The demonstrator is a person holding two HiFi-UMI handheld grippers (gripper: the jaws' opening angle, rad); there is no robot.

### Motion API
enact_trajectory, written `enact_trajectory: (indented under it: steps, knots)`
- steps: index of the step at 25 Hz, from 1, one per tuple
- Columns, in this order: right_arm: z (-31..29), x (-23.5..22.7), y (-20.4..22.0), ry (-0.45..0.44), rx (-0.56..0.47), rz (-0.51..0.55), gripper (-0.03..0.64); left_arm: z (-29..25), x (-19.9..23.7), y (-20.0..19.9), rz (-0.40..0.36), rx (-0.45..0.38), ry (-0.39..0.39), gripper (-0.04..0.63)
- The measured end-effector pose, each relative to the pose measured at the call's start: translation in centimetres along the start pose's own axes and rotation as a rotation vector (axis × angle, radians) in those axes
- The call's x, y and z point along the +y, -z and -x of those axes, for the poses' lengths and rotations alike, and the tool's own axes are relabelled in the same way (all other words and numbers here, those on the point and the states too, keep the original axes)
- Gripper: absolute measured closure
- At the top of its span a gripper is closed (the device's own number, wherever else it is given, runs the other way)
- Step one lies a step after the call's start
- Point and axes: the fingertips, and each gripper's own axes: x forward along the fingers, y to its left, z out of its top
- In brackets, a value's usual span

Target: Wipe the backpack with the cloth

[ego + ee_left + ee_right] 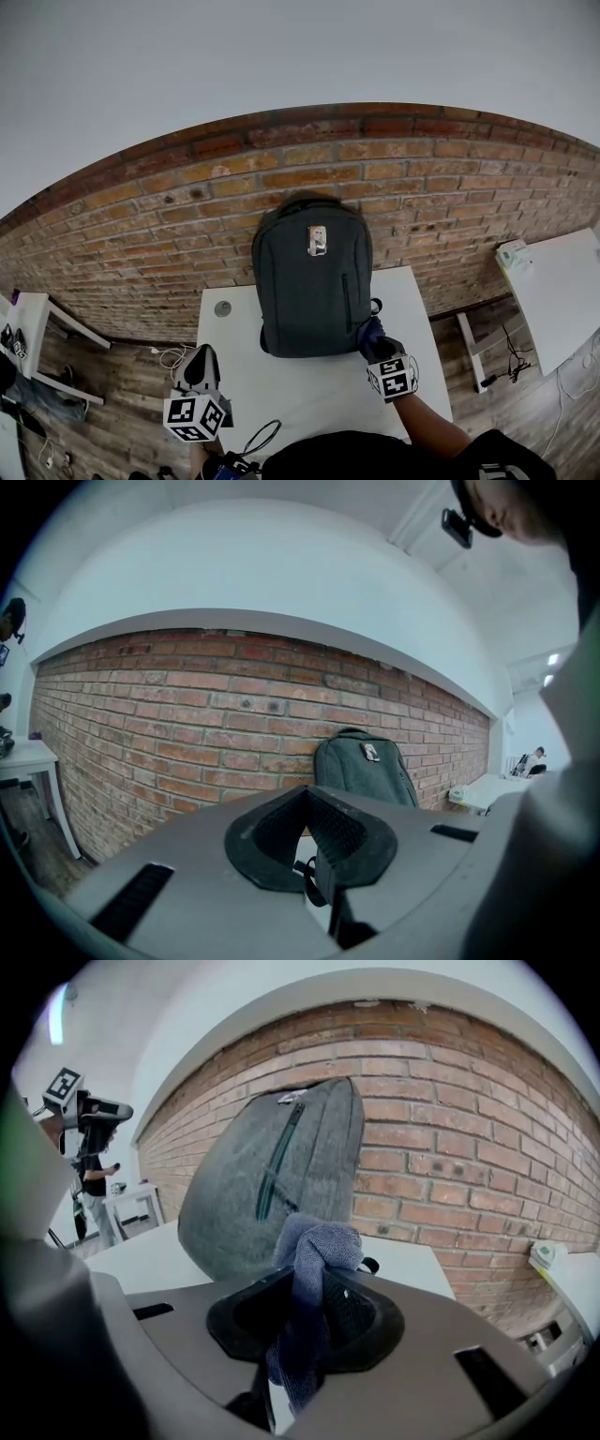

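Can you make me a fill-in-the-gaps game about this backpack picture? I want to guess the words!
1. The right gripper has its fingers shut on a bluish ____.
2. The grey backpack stands upright on a white ____.
3. Behind the backpack is a wall made of red ____.
4. The left gripper holds ____.

Missing words: cloth; table; bricks; nothing.
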Motion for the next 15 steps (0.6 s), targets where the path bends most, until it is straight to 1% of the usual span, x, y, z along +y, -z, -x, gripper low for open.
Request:
enact_trajectory:
  steps: [9, 13, 15]
  knots:
    - [-0.4, -0.2, -8.2, 0.0, -0.148, 0.018, 0.531, 0.6, 0.7, 0.2, 0.011, -0.006, -0.011, 0.601]
    - [-0.6, -1.2, -11.4, 0.012, -0.199, 0.027, 0.531, 0.9, 0.9, 0.5, 0.017, -0.006, -0.016, 0.601]
    - [-0.8, -1.9, -13.4, 0.018, -0.232, 0.051, 0.531, 0.9, 1.0, 0.5, 0.016, -0.005, -0.017, 0.601]
